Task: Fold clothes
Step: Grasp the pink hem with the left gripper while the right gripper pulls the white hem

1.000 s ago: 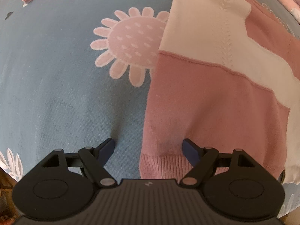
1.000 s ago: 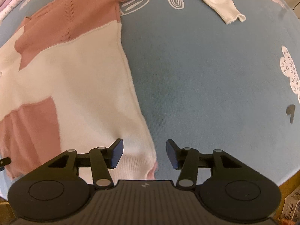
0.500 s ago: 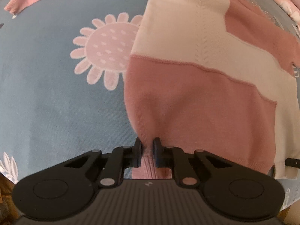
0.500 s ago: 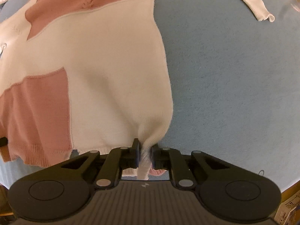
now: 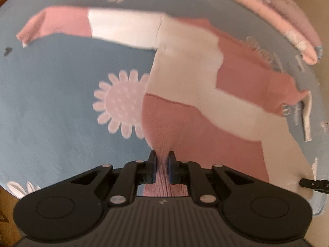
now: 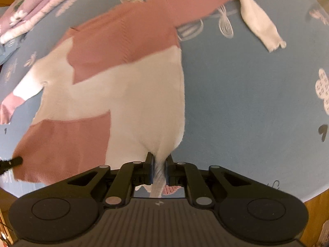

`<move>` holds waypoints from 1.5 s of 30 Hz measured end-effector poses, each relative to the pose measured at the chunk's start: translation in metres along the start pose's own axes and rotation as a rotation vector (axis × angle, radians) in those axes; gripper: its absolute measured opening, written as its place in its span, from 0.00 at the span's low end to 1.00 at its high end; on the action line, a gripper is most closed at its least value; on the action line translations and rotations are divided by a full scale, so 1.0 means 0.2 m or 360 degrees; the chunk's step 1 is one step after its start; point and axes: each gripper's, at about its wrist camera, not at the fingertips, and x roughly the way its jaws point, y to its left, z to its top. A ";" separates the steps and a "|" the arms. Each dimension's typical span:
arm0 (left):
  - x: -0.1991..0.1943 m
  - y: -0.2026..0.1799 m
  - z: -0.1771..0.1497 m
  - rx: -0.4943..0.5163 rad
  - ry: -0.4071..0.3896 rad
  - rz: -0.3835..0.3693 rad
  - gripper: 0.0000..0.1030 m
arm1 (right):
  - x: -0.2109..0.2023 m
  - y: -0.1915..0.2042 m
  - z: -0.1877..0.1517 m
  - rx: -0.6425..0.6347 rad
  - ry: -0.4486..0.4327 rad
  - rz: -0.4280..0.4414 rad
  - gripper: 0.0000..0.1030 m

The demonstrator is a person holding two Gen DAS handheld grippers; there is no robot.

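Note:
A pink and cream colour-block sweater (image 5: 205,94) lies spread on a blue patterned sheet (image 5: 51,94), sleeves out to both sides. My left gripper (image 5: 162,160) is shut on the pink ribbed hem at the sweater's left bottom corner, which is pulled up off the sheet. In the right wrist view the same sweater (image 6: 127,86) stretches away, and my right gripper (image 6: 158,164) is shut on the cream hem at the right bottom corner. The tip of the other gripper shows at each view's edge.
Folded pink and lilac clothes (image 5: 287,20) are stacked at the far edge of the bed, seen also as clothes (image 6: 30,10) in the right wrist view. The sheet (image 6: 257,103) carries flower prints. A wooden edge (image 6: 316,201) shows at lower right.
Both grippers went from open over the hem corners to shut on them, then rose and drew back, lifting the hem; more of the sweater and both sleeves now show.

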 end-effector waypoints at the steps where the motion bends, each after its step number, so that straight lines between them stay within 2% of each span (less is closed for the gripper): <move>1: -0.03 0.01 0.01 -0.0003 -0.0006 -0.0015 0.08 | -0.03 0.01 -0.01 -0.0003 -0.0006 -0.0002 0.12; 4: -0.10 0.03 -0.01 0.0008 -0.0015 -0.0036 0.08 | -0.04 0.06 0.00 0.0013 -0.0020 -0.0004 0.12; 7: -0.12 0.06 -0.05 0.0004 -0.0004 -0.0064 0.08 | -0.13 0.09 -0.03 0.0005 -0.0010 -0.0028 0.12; 13: -0.08 0.08 -0.20 0.0029 0.0094 -0.0066 0.08 | -0.13 0.11 -0.12 0.0023 0.0045 -0.0079 0.12; 21: 0.19 0.16 -0.32 0.0088 0.0264 0.0012 0.05 | 0.12 0.12 -0.20 0.0041 0.0166 -0.0180 0.12; 26: 0.36 0.19 -0.35 0.0149 0.0322 0.0056 0.05 | 0.32 0.11 -0.21 0.0020 0.0230 -0.0279 0.12; 29: 0.42 0.20 -0.36 0.0182 0.0353 0.0058 0.05 | 0.39 0.08 -0.20 0.0025 0.0266 -0.0305 0.16; 30: 0.44 0.21 -0.36 0.0179 0.0364 0.0054 0.06 | 0.40 0.08 -0.21 0.0015 0.0266 -0.0315 0.21; 33: 0.47 0.23 -0.36 0.0188 0.0391 0.0047 0.11 | 0.41 0.07 -0.22 -0.0013 0.0289 -0.0323 0.41; 35: 0.46 0.25 -0.36 0.0175 0.0381 0.0036 0.19 | 0.40 0.05 -0.23 -0.0021 0.0257 -0.0327 0.55; 36: 0.46 0.26 -0.36 0.0157 0.0371 0.0036 0.31 | 0.38 0.03 -0.23 -0.0004 0.0225 -0.0321 0.60; 37: 0.46 0.28 -0.36 0.0139 0.0361 0.0037 0.43 | 0.37 0.02 -0.23 0.0020 0.0205 -0.0301 0.61; 39: 0.45 0.30 -0.37 0.0092 0.0344 0.0023 0.50 | 0.37 -0.01 -0.22 0.0071 0.0187 -0.0264 0.63; 45: 0.45 0.36 -0.41 -0.0055 0.0310 -0.0054 0.53 | 0.40 -0.02 -0.26 0.0126 0.0155 -0.0201 0.66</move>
